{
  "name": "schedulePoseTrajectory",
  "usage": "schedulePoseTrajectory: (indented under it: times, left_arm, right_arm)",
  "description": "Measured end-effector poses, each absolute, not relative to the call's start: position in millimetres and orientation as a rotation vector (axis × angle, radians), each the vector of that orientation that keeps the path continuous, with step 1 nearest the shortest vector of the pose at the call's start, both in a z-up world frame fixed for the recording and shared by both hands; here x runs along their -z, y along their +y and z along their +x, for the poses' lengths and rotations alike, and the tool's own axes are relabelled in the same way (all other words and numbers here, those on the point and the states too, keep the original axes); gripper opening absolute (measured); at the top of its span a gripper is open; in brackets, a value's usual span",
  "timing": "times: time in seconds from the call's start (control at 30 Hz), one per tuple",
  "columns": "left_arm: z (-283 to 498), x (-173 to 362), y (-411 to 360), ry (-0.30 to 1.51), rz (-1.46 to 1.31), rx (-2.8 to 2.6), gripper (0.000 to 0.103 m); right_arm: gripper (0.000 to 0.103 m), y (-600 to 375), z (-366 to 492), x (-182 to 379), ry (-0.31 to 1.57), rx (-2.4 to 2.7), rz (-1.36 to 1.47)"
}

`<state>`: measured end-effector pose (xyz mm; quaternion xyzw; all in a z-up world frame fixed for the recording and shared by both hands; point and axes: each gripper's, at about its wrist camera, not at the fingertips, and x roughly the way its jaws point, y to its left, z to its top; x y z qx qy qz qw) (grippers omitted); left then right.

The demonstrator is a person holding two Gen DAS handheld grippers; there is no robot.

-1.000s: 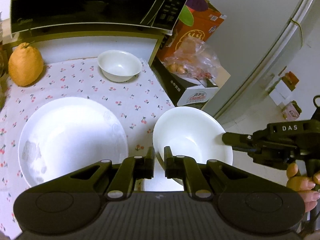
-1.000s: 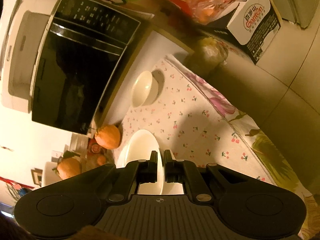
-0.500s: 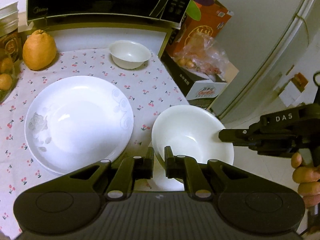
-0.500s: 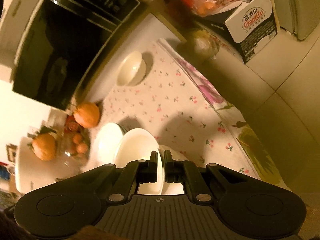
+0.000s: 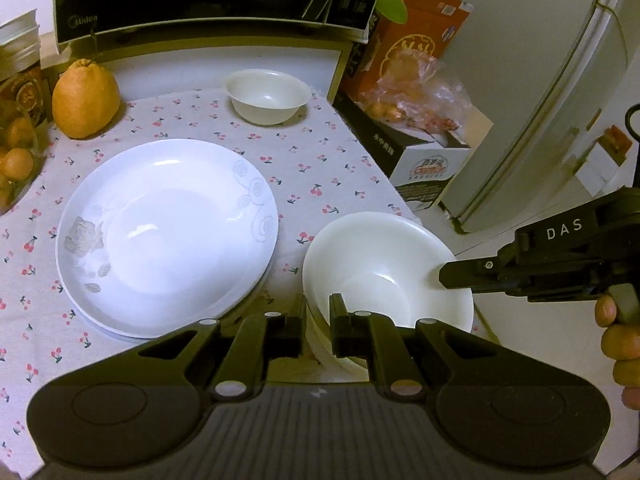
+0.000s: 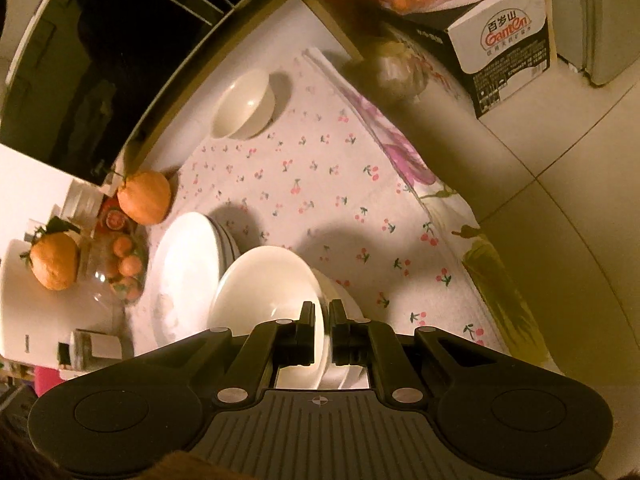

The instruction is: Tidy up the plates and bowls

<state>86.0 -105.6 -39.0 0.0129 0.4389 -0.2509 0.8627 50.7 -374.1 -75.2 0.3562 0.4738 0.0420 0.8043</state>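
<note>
Both tongs, left and right, clamp the bowl rim. It's come down right of the plates; looks stacked, ready to release.

Left gripper and right gripper both clamped shut, angled downward.

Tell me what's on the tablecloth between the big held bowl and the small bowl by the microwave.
Nothing: between the large bowl and the small bowl only bare cherry-print tablecloth shows, in both wrist views.
</note>
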Motion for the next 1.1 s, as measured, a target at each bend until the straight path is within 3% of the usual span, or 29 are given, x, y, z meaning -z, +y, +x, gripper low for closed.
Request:
schedulePoseTrajectory:
  times: [1.1]
  left_arm:
    - [88, 53, -107, 0.964, 0.029, 0.521, 0.011]
  right_arm:
    - [0.011, -361, 56, 72, 1.042, -0.074, 0.649]
